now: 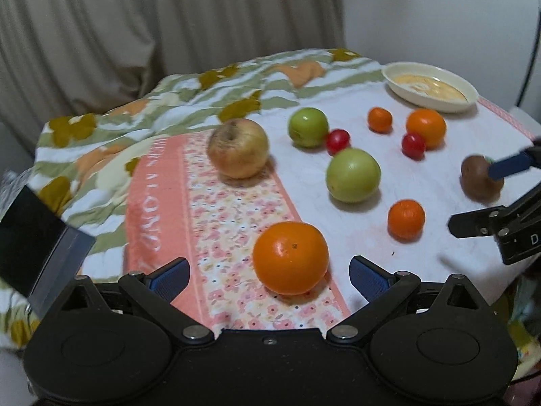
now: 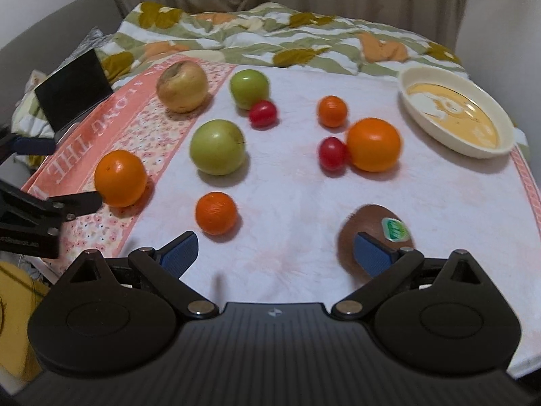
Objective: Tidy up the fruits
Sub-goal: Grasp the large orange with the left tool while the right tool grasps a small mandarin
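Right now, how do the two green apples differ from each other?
The nearer green apple looks larger than the farther green apple. A cherry tomato touches the farther one; the nearer stands alone. The nearer shows a short dark stem; the farther shows none. Both lie on the white towel.

The towel (image 2: 111, 128) reads "ALONG THE"; the kiwi's sticker (image 2: 394, 228) is illegible.

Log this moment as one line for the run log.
left claw: open, large orange between fingers | right claw: open, beside kiwi | dish: no fruit
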A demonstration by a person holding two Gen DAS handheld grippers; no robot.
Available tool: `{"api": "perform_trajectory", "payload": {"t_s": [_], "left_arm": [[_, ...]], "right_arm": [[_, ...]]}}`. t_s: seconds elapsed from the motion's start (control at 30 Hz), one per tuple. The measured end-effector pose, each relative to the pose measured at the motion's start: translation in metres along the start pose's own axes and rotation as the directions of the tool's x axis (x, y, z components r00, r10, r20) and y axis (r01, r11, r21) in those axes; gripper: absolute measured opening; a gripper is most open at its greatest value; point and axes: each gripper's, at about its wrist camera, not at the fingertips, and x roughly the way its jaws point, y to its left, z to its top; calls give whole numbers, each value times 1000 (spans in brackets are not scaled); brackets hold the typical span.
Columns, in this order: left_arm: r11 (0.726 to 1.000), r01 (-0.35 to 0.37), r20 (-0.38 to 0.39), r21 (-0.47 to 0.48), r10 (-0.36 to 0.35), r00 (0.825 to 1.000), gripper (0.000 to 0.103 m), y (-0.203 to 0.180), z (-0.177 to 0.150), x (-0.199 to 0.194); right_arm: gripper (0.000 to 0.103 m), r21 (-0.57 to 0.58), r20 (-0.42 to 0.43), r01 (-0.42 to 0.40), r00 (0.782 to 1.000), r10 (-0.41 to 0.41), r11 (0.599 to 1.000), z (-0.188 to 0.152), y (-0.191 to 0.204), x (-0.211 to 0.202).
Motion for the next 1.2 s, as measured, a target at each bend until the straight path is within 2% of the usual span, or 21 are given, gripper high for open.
{"api": "perform_trajectory", "payload": {"t_s": [0.3, 0.37, 0.43, 0.5, 0.6, 0.77, 0.83, 0.9, 1.2], "left_arm": [[997, 63, -28, 41, -62, 998, 92, 1, 1, 32], [996, 72, -37, 51, -70, 997, 85, 0, 2, 37], [995, 82, -49, 50, -79, 996, 71, 0, 2, 41], [993, 114, -54, 39, -112, 992, 65, 1, 2, 42], [992, 115, -51, 44, -113, 992, 65, 1, 2, 42], [992, 123, -52, 36, -121, 991, 64, 3, 0, 41], [992, 123, -54, 27, -122, 991, 64, 4, 0, 41], [993, 119, -55, 19, -118, 991, 64, 5, 0, 40], [995, 102, -33, -20, -103, 994, 64, 8, -3, 27]], "right_arm": [[101, -59, -18, -39, 999, 38, 997, -1, 22, 32], [97, -72, -19, -50, 999, 49, 996, -2, 27, 36], [93, -84, -26, -56, 998, 54, 995, -1, 31, 40], [88, -96, -20, -53, 998, 51, 994, -1, 34, 42], [80, -99, -20, -59, 998, 58, 993, 2, 36, 45], [73, -108, -17, -64, 998, 62, 992, 6, 38, 49], [66, -116, -14, -69, 998, 68, 991, 7, 39, 50], [51, -125, -12, -81, 997, 80, 989, 8, 41, 49], [51, -107, 8, -84, 996, 85, 991, 10, 41, 39]]}}
